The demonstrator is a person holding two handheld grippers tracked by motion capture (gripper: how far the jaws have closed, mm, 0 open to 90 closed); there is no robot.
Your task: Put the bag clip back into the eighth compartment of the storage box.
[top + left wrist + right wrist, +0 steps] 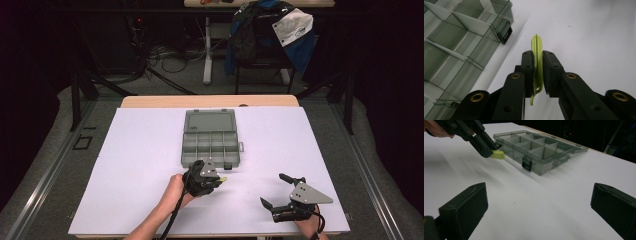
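A thin yellow-green strip (537,53) is clamped edge-on in the left hand-held gripper (216,179), just near of the compartment box (210,145). The right hand-held gripper (275,192) is held wide open, empty, above the counter (135,165).

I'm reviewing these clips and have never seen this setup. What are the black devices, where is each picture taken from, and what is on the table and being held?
A person holds a two-jaw tool in each hand; there is no robot arm. The high view looks down on the white table from above the person's side. The other two pictures come from cameras riding on each tool, looking along its jaws. On the table lies an open grey compartment box, its compartments apparently empty. The left gripper is shut on a thin yellow-green plastic piece, held beside the box's near edge. The right gripper is open and holds nothing.
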